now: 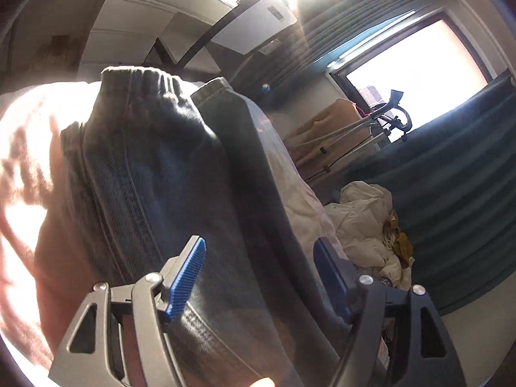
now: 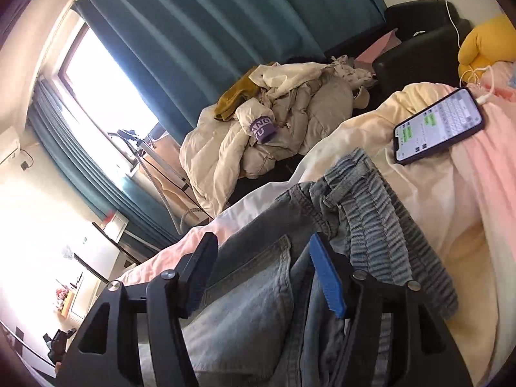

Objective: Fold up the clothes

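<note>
A pair of blue jeans lies on the pink and cream bed cover. In the left wrist view the jeans [image 1: 154, 174] stretch away from me, the elastic waistband at the far end. My left gripper [image 1: 258, 267] is open, its blue pads either side of the denim without pinching it. In the right wrist view the jeans [image 2: 258, 290] show a back pocket and the bunched waistband [image 2: 380, 219]. My right gripper [image 2: 264, 267] is open over the pocket area, fabric between the jaws but not clamped.
A phone [image 2: 438, 125] with a lit screen and charging cable lies on the bed cover [image 2: 467, 193]. A cream jacket heap [image 2: 274, 122] sits beside the bed, also in the left view [image 1: 364, 222]. Teal curtains [image 2: 200, 22], a bright window and a yellow plush toy [image 2: 487, 42] surround.
</note>
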`<action>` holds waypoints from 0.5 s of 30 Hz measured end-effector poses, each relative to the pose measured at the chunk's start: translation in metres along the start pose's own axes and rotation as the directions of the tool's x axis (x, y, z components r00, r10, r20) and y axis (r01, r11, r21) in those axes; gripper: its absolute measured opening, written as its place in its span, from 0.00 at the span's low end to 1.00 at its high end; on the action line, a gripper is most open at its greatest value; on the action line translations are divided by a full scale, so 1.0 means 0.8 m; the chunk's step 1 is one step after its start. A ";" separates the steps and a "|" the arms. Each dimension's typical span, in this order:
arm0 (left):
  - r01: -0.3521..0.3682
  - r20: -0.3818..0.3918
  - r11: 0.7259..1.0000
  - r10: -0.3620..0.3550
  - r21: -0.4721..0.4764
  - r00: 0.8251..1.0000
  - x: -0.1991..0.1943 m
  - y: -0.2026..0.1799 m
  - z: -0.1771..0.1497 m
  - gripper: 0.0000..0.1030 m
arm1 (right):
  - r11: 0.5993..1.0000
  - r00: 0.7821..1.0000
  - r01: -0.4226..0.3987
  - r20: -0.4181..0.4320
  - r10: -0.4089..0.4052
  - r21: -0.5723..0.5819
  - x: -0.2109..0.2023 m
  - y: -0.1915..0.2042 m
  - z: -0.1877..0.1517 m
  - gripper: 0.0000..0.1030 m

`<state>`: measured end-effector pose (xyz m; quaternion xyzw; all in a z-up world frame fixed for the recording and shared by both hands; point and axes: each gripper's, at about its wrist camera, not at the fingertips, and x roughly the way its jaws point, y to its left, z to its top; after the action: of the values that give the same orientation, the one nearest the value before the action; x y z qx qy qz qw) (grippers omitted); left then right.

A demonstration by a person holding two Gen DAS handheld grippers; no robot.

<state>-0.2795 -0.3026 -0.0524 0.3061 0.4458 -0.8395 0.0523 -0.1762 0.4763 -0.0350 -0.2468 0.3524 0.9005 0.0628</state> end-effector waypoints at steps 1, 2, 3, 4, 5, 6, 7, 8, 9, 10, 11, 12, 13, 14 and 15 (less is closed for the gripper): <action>0.008 -0.027 0.999 -0.009 -0.044 1.000 -0.001 0.008 -0.012 0.69 | 1.000 1.000 -0.004 -0.008 0.004 0.015 -0.010 -0.001 -0.006 0.62; 0.015 -0.055 0.996 -0.020 -0.089 0.998 -0.002 0.016 -0.025 0.69 | 0.999 1.000 -0.009 -0.017 0.010 0.036 -0.020 -0.002 -0.013 0.62; 0.021 -0.086 0.990 -0.034 -0.140 0.996 0.001 0.027 -0.038 0.69 | 0.998 0.999 -0.013 -0.029 0.015 0.069 -0.030 -0.007 -0.021 0.62; 0.026 -0.117 0.981 -0.049 -0.191 0.992 0.003 0.038 -0.052 0.69 | 0.994 0.999 -0.017 -0.043 0.022 0.112 -0.040 -0.014 -0.030 0.62; 0.029 -0.147 0.970 -0.066 -0.242 0.987 0.006 0.048 -0.065 0.69 | 0.987 0.998 -0.028 -0.053 0.036 0.158 -0.051 -0.021 -0.042 0.62; 0.027 -0.177 0.957 -0.082 -0.290 0.981 0.009 0.058 -0.078 0.69 | 0.979 0.997 -0.036 -0.059 0.049 0.201 -0.063 -0.031 -0.056 0.64; 0.006 -0.216 0.951 -0.077 -0.310 0.973 0.009 0.062 -0.082 0.69 | 0.970 0.996 -0.035 -0.066 0.053 0.241 -0.075 -0.041 -0.071 0.67; 0.001 -0.228 0.950 -0.077 -0.313 0.971 0.005 0.060 -0.085 0.69 | 0.959 0.996 -0.028 -0.073 0.050 0.282 -0.085 -0.053 -0.085 0.75; 0.001 -0.210 0.953 -0.068 -0.302 0.975 -0.001 0.058 -0.086 0.69 | 0.944 0.995 -0.018 -0.085 0.049 0.330 -0.091 -0.065 -0.098 0.76; 0.001 -0.194 0.956 -0.060 -0.293 0.979 -0.007 0.056 -0.087 0.69 | 0.921 0.993 -0.021 -0.100 0.064 0.390 -0.093 -0.079 -0.108 0.76; 0.002 -0.202 0.955 -0.064 -0.295 0.977 -0.007 0.056 -0.089 0.69 | 0.893 0.989 -0.037 -0.109 0.095 0.449 -0.091 -0.092 -0.114 0.76; 0.003 -0.209 0.955 -0.069 -0.297 0.976 -0.007 0.057 -0.092 0.69 | 0.863 0.985 -0.058 -0.112 0.131 0.501 -0.088 -0.103 -0.118 0.76; 0.006 -0.216 0.954 -0.074 -0.301 0.974 -0.007 0.058 -0.095 0.69 | 0.838 0.981 -0.080 -0.108 0.164 0.540 -0.083 -0.112 -0.120 0.76; 0.014 -0.225 0.947 -0.090 -0.320 0.970 -0.004 0.062 -0.101 0.69 | 0.818 0.976 -0.104 -0.100 0.193 0.566 -0.078 -0.117 -0.119 0.76; 0.015 -0.239 0.941 -0.101 -0.339 0.966 0.000 0.068 -0.105 0.69 | 0.803 0.973 -0.122 -0.090 0.213 0.584 -0.074 -0.120 -0.117 0.76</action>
<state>-0.2209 -0.2696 -0.1264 0.3839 0.5936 -0.7069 0.0214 -0.0599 0.4891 -0.1233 -0.2516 0.6315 0.7329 0.0274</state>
